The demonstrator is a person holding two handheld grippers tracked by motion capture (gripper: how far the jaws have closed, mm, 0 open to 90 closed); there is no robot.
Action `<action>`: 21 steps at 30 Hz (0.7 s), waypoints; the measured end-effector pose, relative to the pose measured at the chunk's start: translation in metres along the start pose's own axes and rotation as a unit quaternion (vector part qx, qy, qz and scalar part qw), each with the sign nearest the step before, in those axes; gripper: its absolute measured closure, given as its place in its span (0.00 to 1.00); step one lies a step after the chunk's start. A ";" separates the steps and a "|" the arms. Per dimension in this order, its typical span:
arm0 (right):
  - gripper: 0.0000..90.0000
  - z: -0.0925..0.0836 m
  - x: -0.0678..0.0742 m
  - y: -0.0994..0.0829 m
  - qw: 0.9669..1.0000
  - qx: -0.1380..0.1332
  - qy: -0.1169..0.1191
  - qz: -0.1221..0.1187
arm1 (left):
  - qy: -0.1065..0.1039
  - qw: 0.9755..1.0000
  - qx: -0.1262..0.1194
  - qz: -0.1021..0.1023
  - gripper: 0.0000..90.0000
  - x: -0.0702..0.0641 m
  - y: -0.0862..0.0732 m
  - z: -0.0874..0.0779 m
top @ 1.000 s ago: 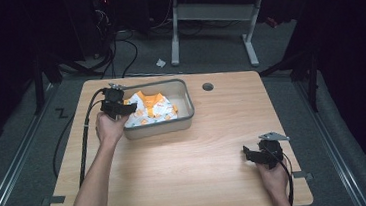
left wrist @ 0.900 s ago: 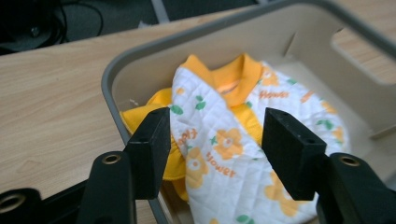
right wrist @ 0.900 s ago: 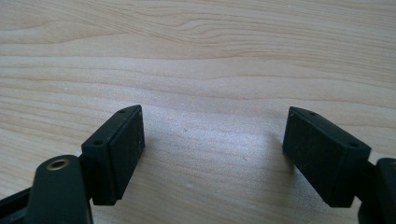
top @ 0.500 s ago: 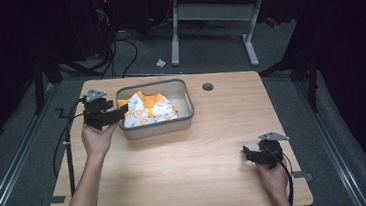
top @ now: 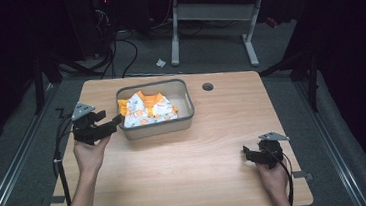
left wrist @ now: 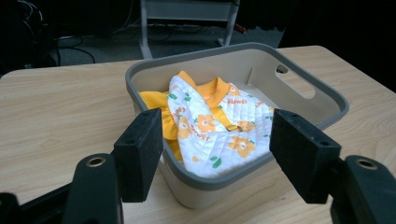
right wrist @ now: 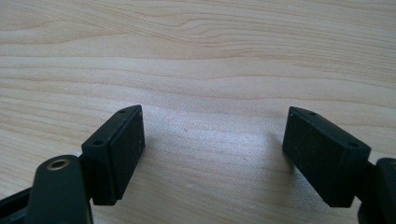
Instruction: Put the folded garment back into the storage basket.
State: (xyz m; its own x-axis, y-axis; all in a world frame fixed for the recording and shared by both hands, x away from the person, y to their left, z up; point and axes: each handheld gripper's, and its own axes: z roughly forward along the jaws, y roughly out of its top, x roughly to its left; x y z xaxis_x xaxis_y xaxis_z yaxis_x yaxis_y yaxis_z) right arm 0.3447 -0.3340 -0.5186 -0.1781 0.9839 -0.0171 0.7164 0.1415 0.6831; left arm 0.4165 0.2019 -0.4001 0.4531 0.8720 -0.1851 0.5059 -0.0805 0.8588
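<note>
A grey plastic bin stands at the back middle of the wooden table. Inside it lies a crumpled white garment with orange flowers and an orange collar; the left gripper view shows the garment in the bin too. My left gripper is open just left of the bin's near left corner, jaws pointing at it; in its own view the left gripper holds nothing. My right gripper rests open low over the table near the front right, and the right gripper frames bare wood.
A round cable hole sits in the table behind the bin's right end. A white desk frame and cables stand on the floor beyond the table. Cables trail from both grippers off the table's edges.
My left gripper has drawn back from over the bin's left rim, moving left and toward the person, and now sits beside the bin. The right gripper has stayed still.
</note>
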 end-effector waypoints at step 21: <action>0.24 0.000 0.000 0.000 1.000 -0.001 0.000 0.000 | 0.001 1.000 -0.002 -0.022 0.39 -0.005 -0.043 -0.019</action>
State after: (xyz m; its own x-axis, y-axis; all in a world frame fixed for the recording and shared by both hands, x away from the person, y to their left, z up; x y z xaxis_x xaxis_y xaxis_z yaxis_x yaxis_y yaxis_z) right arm 0.3447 -0.3339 -0.5186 -0.1788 0.9837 -0.0173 0.7155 0.1420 0.6840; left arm 0.3781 0.2103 -0.4270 0.4291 0.8757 -0.2212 0.5223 -0.0408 0.8518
